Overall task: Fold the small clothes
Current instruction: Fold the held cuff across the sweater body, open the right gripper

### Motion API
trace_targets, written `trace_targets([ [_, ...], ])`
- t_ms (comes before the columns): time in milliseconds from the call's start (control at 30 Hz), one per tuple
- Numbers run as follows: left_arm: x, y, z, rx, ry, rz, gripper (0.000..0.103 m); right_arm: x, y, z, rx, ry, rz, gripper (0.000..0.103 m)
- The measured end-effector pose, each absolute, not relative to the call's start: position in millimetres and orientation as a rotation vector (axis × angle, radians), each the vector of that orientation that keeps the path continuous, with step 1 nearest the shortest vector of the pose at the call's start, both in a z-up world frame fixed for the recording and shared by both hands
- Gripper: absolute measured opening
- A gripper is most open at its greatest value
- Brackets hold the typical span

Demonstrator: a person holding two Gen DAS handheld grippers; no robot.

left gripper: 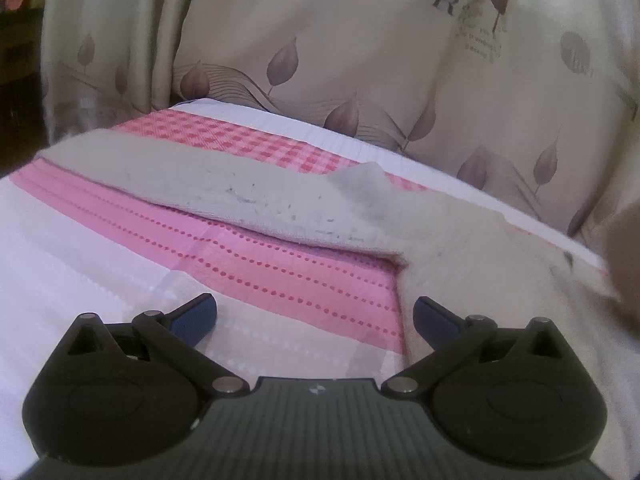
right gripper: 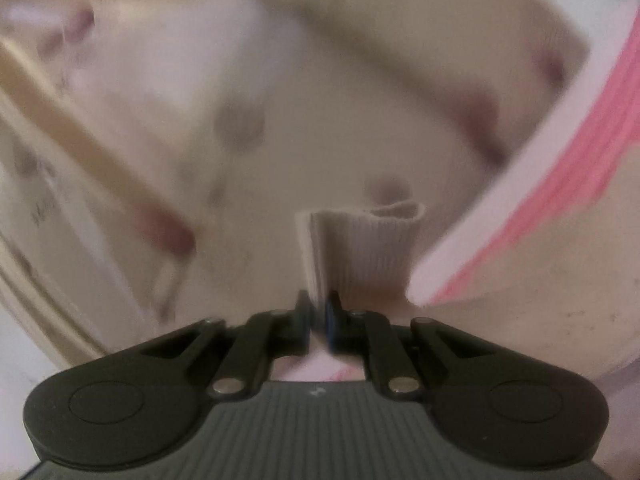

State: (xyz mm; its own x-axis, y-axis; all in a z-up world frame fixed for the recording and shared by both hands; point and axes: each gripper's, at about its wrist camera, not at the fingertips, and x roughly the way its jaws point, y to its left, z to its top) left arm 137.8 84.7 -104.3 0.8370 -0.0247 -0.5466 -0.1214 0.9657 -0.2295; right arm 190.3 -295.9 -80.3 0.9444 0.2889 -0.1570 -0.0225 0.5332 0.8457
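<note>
Jaws of the right gripper (right gripper: 319, 316) were clamped on the ribbed cuff of a pale sock (left gripper: 280, 196), while the left gripper (left gripper: 315, 318), jaws apart, hovered over the pink-striped cloth (left gripper: 280, 264) beside it.

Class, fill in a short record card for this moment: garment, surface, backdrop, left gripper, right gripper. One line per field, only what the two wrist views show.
garment: pale grey knitted sock, lying flat, far end lifted
surface: pink and white patterned cloth under the sock
backdrop: beige leaf-print curtain
left gripper: open, low over the cloth, holding nothing
right gripper: shut on the sock's ribbed cuff
image quality: right wrist view blurred beyond the cuff
</note>
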Motion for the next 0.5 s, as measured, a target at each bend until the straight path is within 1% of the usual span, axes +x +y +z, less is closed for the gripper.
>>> trace_targets([
  [133, 137, 88, -104, -0.301, 0.563, 0.037, 0.103, 207, -241, -112, 0.958, 0.417, 0.21, 0.008],
  [233, 135, 93, -105, -0.328, 0.553, 0.024, 0.103, 209, -215, -125, 0.927, 0.467, 0.216, 0.008],
  [500, 134, 95, -105, -0.352, 0.543, 0.013, 0.103, 237, -179, -125, 0.889, 0.5, 0.265, 0.008],
])
